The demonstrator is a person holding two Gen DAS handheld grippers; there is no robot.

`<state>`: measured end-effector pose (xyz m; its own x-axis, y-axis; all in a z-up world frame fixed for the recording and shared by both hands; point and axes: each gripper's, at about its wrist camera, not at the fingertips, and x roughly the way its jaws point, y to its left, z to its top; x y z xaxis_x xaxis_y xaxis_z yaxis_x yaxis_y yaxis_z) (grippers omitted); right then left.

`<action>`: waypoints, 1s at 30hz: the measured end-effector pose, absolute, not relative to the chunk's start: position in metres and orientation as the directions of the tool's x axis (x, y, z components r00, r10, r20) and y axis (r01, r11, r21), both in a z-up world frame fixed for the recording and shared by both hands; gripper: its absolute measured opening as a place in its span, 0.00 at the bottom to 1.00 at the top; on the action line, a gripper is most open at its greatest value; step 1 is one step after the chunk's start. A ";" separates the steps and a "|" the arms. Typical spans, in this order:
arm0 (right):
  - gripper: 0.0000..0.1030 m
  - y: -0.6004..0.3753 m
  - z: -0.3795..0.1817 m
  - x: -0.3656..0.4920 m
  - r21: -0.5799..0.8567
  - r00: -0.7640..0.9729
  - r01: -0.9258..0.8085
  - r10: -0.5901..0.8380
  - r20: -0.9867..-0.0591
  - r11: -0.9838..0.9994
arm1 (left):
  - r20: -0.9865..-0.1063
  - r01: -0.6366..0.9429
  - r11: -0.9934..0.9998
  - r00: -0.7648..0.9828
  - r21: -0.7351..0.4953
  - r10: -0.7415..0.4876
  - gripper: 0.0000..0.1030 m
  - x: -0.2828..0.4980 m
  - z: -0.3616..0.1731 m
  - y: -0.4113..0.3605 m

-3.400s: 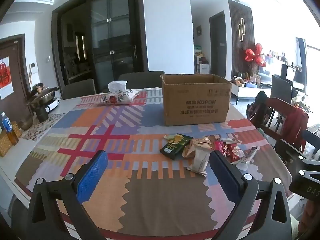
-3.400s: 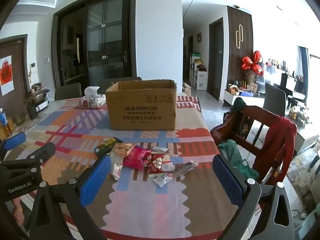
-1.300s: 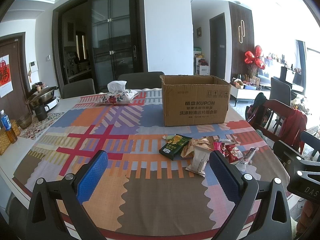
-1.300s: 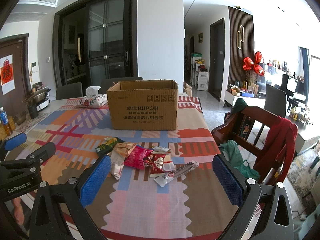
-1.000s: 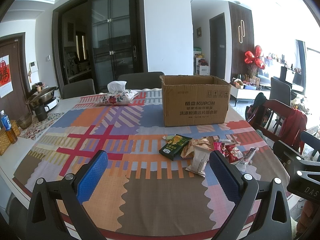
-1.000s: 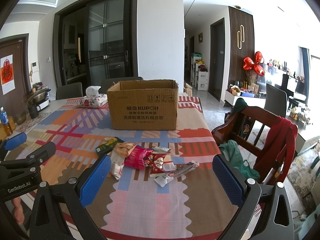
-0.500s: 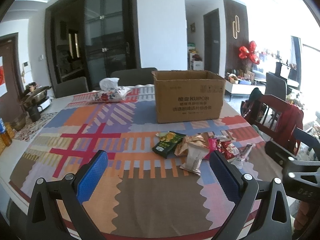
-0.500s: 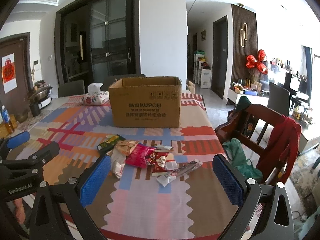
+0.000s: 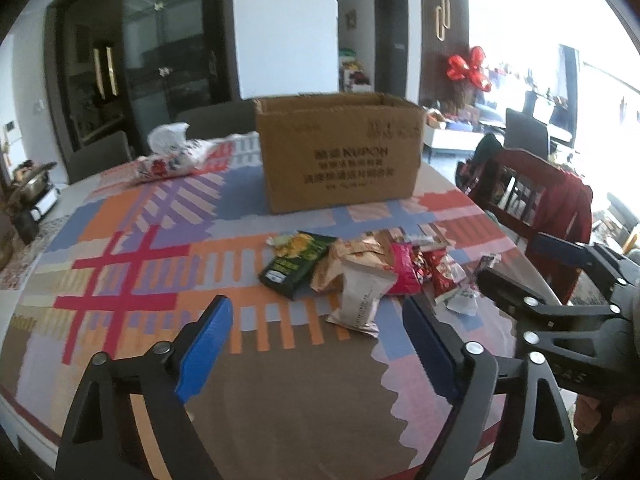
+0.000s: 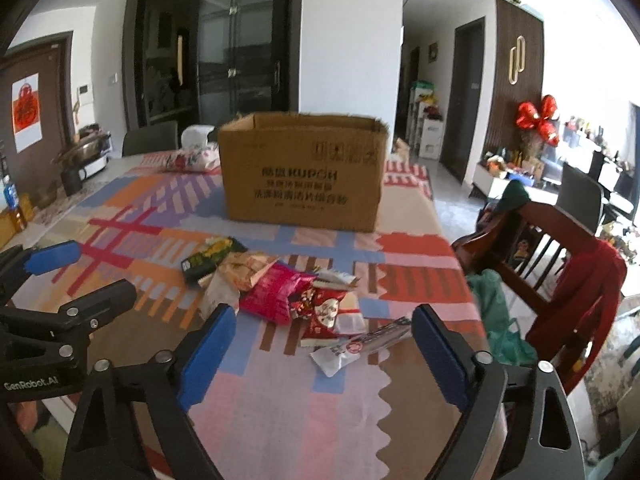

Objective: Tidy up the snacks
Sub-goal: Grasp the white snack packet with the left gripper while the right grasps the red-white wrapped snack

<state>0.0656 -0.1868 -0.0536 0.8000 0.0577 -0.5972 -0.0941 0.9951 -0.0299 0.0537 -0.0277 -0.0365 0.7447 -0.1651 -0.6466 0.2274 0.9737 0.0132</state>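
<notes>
Patterned tablecloth (image 10: 280, 392) bearing light, crinkly, slippery snacks (image 10: 280, 292) before a box (image 10: 300, 168); both grippers, left (image 9: 316, 344) and right (image 10: 324, 356), gape empty; pinch flat sealed edges.

Snack packets (image 9: 360, 272) heaped on tablecloth (image 9: 160, 248), cardboard box (image 9: 340, 156) behind, tissue pack (image 9: 172, 156) behind-left

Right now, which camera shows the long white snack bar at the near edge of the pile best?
The right wrist view: the white snack bar lies whole, between the open right gripper fingers. In the left wrist view, only its ends show, past the right gripper's finger.
</notes>
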 end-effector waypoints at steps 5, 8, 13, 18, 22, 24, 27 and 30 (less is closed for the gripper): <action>0.69 -0.189 -0.068 0.085 0.003 0.754 -0.116 0.091 -0.650 0.993 | -0.685 0.275 0.961 0.695 -0.031 -0.220 0.76 0.070 -0.052 -0.034; 0.63 -0.190 -0.076 0.097 0.022 0.728 -0.128 0.109 -0.676 0.992 | -0.712 0.298 0.952 0.655 -0.065 -0.254 0.71 0.081 -0.060 -0.037; 0.56 -0.190 -0.089 0.112 0.049 0.688 -0.139 0.132 -0.713 0.989 | -0.743 0.322 0.942 0.608 -0.089 -0.278 0.63 0.098 -0.074 -0.044; 0.50 -0.190 -0.097 0.124 0.056 0.662 -0.139 0.135 -0.737 0.989 | -0.772 0.329 0.935 0.558 -0.132 -0.305 0.57 0.114 -0.088 -0.047; 0.45 -0.192 -0.101 0.132 0.066 0.646 -0.131 0.135 -0.751 0.989 | -0.784 0.329 0.932 0.535 -0.150 -0.315 0.54 0.122 -0.093 -0.049; 0.43 -0.192 -0.103 0.135 0.069 0.643 -0.129 0.137 -0.754 0.989 | -0.785 0.329 0.933 0.536 -0.145 -0.311 0.53 0.125 -0.095 -0.050; 0.40 -0.192 -0.105 0.140 0.073 0.636 -0.127 0.138 -0.759 0.989 | -0.789 0.331 0.931 0.526 -0.155 -0.318 0.46 0.129 -0.098 -0.053; 0.36 -0.193 -0.109 0.145 0.086 0.625 -0.124 0.145 -0.767 0.989 | -0.796 0.332 0.928 0.510 -0.167 -0.326 0.40 0.132 -0.101 -0.053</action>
